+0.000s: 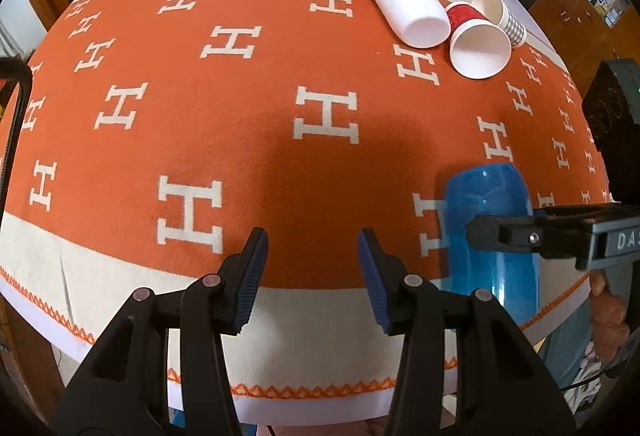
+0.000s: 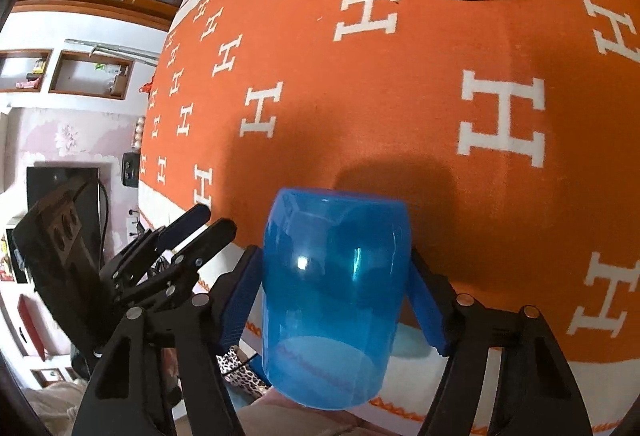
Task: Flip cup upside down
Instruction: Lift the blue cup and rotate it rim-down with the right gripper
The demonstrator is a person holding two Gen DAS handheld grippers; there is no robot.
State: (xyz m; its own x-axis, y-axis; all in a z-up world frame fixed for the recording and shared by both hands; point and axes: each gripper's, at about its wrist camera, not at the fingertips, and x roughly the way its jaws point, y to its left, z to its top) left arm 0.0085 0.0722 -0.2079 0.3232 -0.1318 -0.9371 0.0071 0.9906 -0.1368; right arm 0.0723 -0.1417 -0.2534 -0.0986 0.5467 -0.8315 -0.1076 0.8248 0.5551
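The right tongs (image 2: pixel 334 292) are clamped on the blue cup (image 2: pixel 336 296), held over the near edge of the worktop (image 1: pixel 280 163), its long axis running along the fingers. Which end is the mouth is hard to make out, probably the far one. The left tongs (image 1: pixel 314 276) hang apart, empty, just beside it.

- blue translucent plastic cup (image 2: pixel 336 296), smooth rounded walls, empty
- held off the orange cloth near its front edge, clamped between right gripper (image 2: pixel 336 300) pads
- which end is open: unclear
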